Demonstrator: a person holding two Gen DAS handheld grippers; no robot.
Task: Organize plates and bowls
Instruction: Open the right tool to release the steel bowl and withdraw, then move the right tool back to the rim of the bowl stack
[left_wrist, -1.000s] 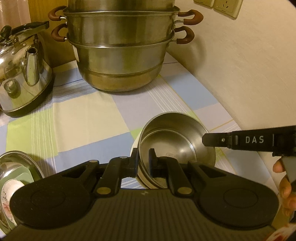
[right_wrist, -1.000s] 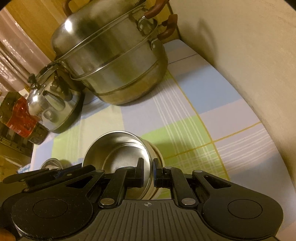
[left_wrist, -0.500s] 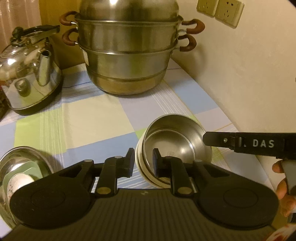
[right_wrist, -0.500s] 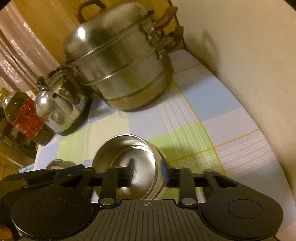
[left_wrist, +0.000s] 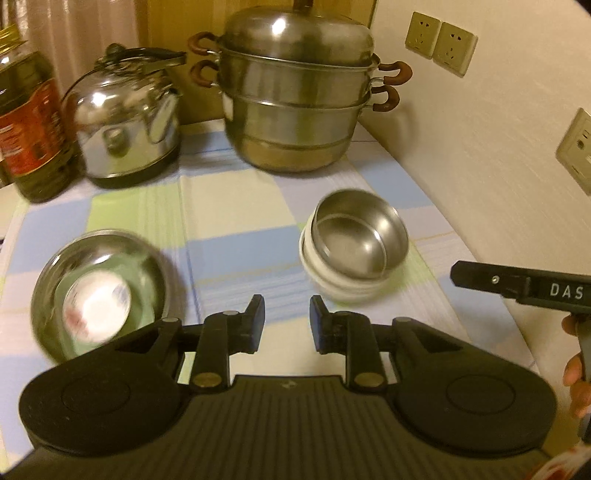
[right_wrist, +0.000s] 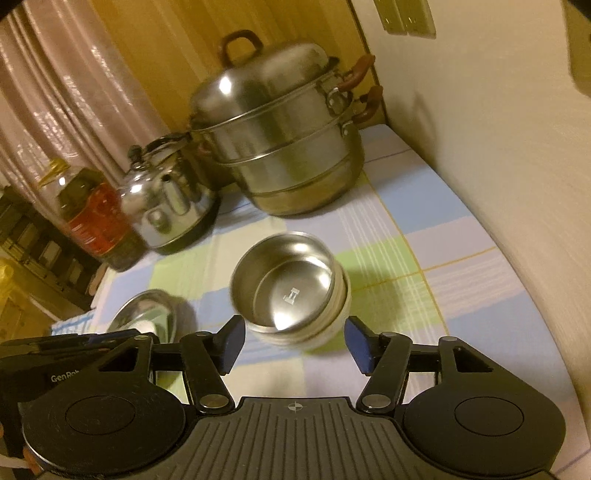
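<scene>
Left gripper (left_wrist: 286, 319): jaws part-way open, nothing between them, hanging above the checked cloth (left_wrist: 236, 229) with both fingers clear of every dish.

Right gripper (right_wrist: 293, 341): spread wider than the left, blue pads showing, also holding nothing; in the left wrist view its black finger pokes in from the right edge.

Steel bowl (left_wrist: 356, 234): just ahead of the left gripper and a touch to its right; dead ahead of the right gripper, sitting a little beyond the gap between its fingers. It is nested in the white bowls (left_wrist: 332, 282) and looks slightly tilted, not quite level in the stack.

Steel plate (left_wrist: 96, 291): ahead and off to the left of the left gripper, blurred; something pale and round lies in it, with a green-tinted dish under that as far as I can tell. From the right gripper it peeks out beyond the left finger.

Done so far: the bowls look gathered into one stack, and neither gripper has hold of it.

Left to do: my guess is the tilted steel bowl may want settling, and the plate pile on the left is the other group to check.

Further out: kettle (left_wrist: 125, 122), steamer pot (left_wrist: 299, 96) and oil bottle (left_wrist: 29, 122) stand at the back, well apart from both grippers.
</scene>
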